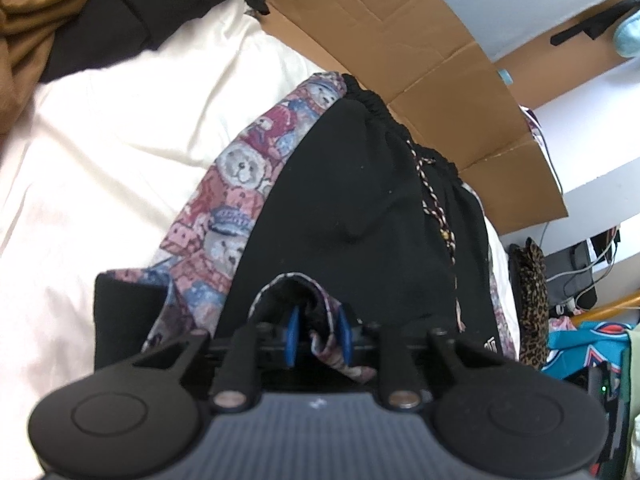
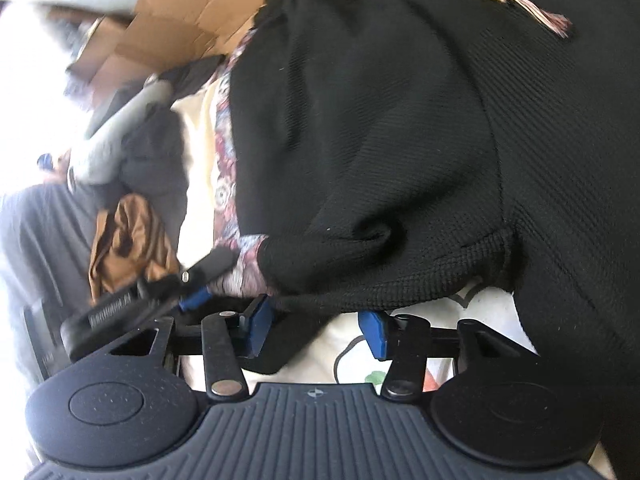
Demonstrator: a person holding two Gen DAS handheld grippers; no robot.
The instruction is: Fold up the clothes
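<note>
The black shorts (image 1: 360,200) with a teddy-bear print lining (image 1: 240,184) lie spread on the white bed sheet (image 1: 100,168), their gathered waistband and braided drawstring (image 1: 434,208) at the far end near a flat piece of cardboard (image 1: 400,32). The left gripper (image 1: 318,338) has its blue jaws narrow, and a fold of the black and teddy cloth sits pinched between them at the near edge. The right gripper (image 2: 318,330) has its jaws about half open; the ribbed black hem (image 2: 400,280) runs just past the tips, but the pads do not look pressed on it. I think the step is getting hold of the near edge to fold it over. Next, the right jaws should close on the hem; then both hands can lift together and carry it toward the waistband, keeping the edge straight.
</note>
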